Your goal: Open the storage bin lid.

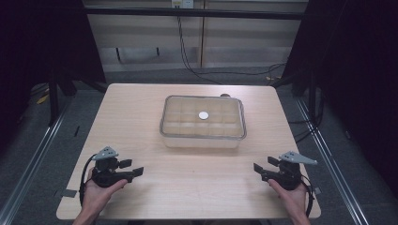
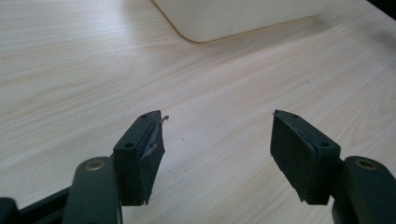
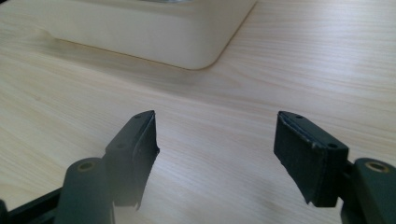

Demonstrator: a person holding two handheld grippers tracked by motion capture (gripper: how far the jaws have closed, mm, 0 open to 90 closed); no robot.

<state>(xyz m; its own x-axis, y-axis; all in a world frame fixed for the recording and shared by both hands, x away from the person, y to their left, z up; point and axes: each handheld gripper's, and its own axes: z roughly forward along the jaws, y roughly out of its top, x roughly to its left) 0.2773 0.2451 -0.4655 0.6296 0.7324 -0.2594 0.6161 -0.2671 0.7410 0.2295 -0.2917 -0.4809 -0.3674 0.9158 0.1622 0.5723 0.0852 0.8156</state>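
- A pale wooden table [image 1: 141,108] with rounded corners, seen from above; a person's two forearms come in from the bottom edge.
- One clear rectangular plastic box [image 1: 202,122] with rounded corners sits in the middle of the table, toward the far side, well apart from both hands. Its inside is split by a grid into many small compartments; the exact number is too blurred to count.
- One small round white disc [image 1: 203,115] shows near the box's centre. Whether it lies in a compartment or is part of a lid cannot be told.
- The black left gripper [image 1: 130,169], held in the left hand [image 1: 98,193], rests low at the near left of the table. Its jaws stand wide apart with nothing between them, only bare wood.
- The black right gripper [image 1: 264,168], held in the right hand [image 1: 292,194], rests at the near right. Its jaws are likewise spread wide and empty.
- Two grippers, two hands, one box, one disc.
- Judging by its look, the box is stiff, light and smooth, so likely slippery under the pads; its rim or short walls seem the safest places to grip, ideally one gripper at each end. The disc looks thin and flat, hard to pinch.
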